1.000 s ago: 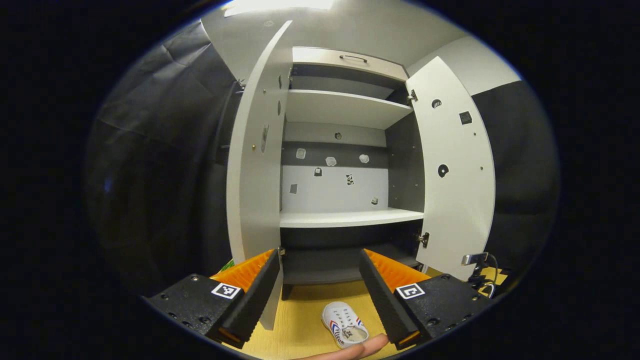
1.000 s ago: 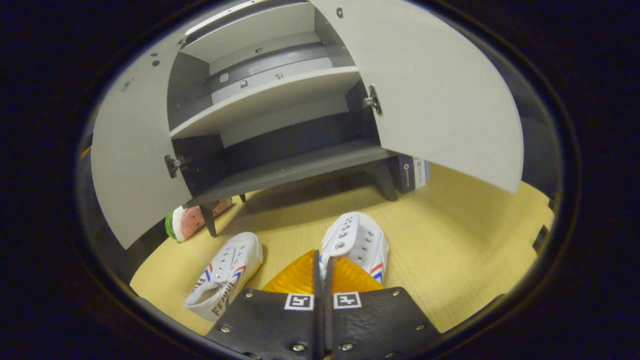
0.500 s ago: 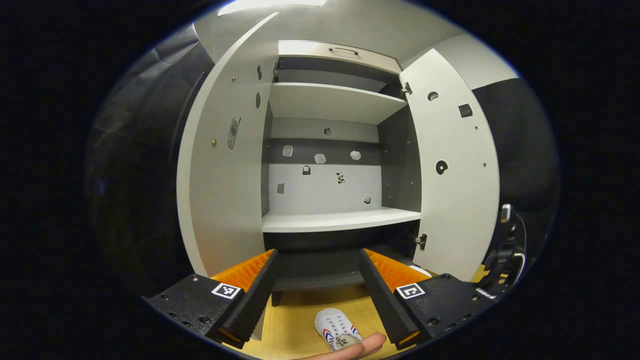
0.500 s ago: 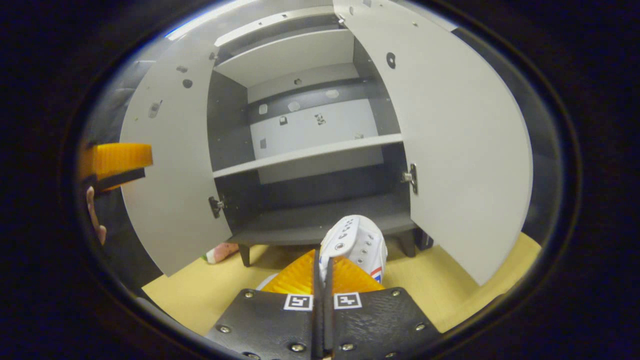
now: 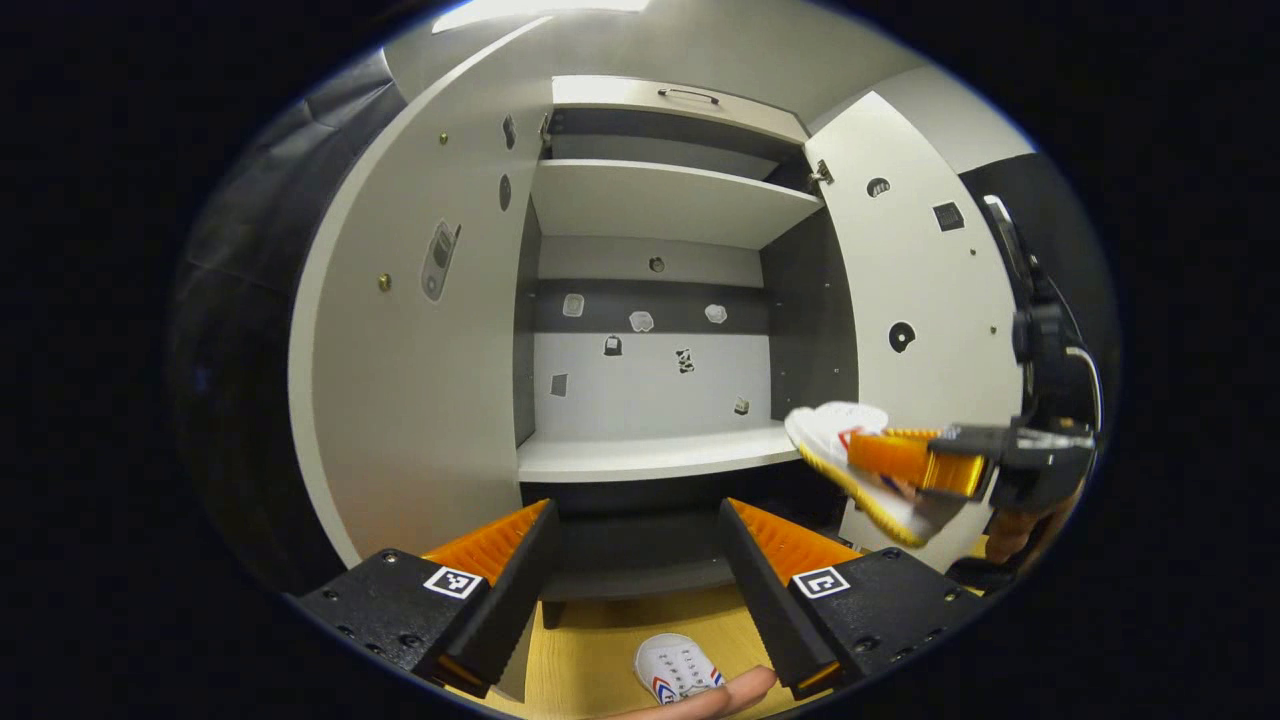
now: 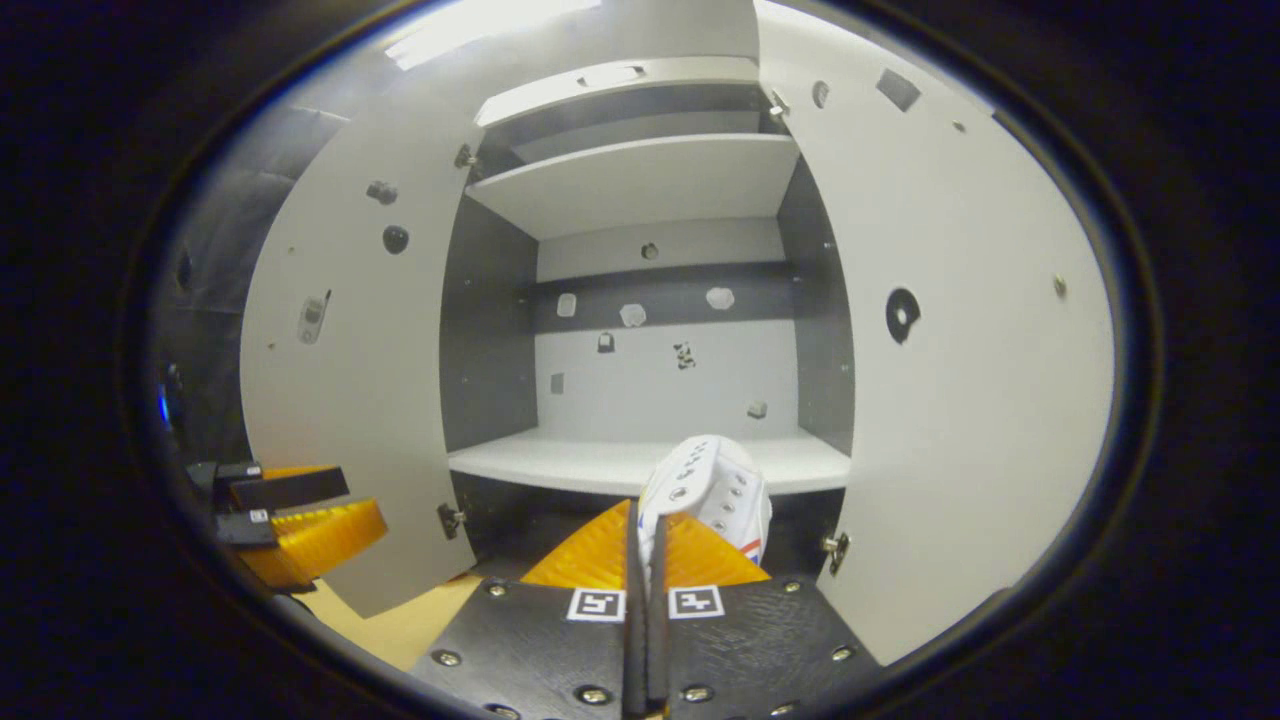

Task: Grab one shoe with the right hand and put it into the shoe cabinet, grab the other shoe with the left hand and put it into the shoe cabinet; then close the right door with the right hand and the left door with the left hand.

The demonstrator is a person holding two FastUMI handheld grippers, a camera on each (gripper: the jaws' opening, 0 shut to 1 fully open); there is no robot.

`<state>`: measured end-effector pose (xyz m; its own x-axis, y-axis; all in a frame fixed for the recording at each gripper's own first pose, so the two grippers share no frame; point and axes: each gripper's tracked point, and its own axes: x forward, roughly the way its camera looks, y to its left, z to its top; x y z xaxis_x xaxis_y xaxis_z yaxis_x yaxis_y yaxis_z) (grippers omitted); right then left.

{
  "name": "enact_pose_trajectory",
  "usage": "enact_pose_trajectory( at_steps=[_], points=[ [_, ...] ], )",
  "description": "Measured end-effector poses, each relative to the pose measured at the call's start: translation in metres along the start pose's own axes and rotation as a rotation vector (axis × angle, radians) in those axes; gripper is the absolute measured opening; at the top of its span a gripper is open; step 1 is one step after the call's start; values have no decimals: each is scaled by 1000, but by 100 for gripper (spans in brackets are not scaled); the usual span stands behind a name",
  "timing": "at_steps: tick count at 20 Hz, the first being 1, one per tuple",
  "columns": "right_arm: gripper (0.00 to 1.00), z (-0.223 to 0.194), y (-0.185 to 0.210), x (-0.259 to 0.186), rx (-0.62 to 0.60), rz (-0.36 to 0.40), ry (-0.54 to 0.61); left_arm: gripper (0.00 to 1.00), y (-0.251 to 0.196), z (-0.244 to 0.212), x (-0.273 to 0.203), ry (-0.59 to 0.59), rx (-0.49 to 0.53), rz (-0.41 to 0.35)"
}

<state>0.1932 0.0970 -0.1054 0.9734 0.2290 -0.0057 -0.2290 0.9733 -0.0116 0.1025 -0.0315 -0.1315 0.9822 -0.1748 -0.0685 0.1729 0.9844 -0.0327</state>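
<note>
It was a recording booth staged as a home corner: black cloth walls hung around a white shoe cabinet with both doors open, standing on a pale wood-look floor.

Left hand-held gripper fingers spread wide, right hand-held gripper clamped

The shoe cabinet is faced in smooth, matt pale laminate, with darker matt panels inside; its hinges look like bright metal. The held shoe is seen as white canvas cloth with metal eyelets and a rubbery sole. The floor shows a smooth pale wood-grain finish.
</note>
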Motion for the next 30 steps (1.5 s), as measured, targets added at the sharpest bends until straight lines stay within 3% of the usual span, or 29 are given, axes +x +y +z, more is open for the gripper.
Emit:
enact_pose_trajectory(
  at_steps=[5, 9, 13, 17, 22, 23, 26, 28, 30],
  points=[
    [1, 57, -8, 48, -20, 8, -1, 97, 1, -8, 9, 25, -19, 11],
    [2, 70, -21, 99, -15, -7, 53, 97, -2, -15, 15, 38, -16, -1],
    [1, 59, -36, 158, -40, -22, 137, 97, 4, -19, 17, 20, -77, 29],
    [2, 16, -55, 219, -77, -60, 242, 97, 7, -25, 16, 34, -81, 31],
    [2, -19, -55, 246, -143, -17, 311, 97, 9, -36, 13, 59, -72, 36],
    [10, -19, -58, 249, -164, -35, 300, 97, 10, -40, 12, 71, -69, 40],
    [22, 0, -56, 236, -207, -61, 231, 98, 13, -54, 13, 105, -65, 55],
    [84, 15, -59, 219, -260, -100, 165, 98, 15, -64, 14, 135, -63, 76],
    [99, 28, -57, 192, -286, -126, 107, 98, 11, -79, 14, 176, -62, 72]
  ],
)
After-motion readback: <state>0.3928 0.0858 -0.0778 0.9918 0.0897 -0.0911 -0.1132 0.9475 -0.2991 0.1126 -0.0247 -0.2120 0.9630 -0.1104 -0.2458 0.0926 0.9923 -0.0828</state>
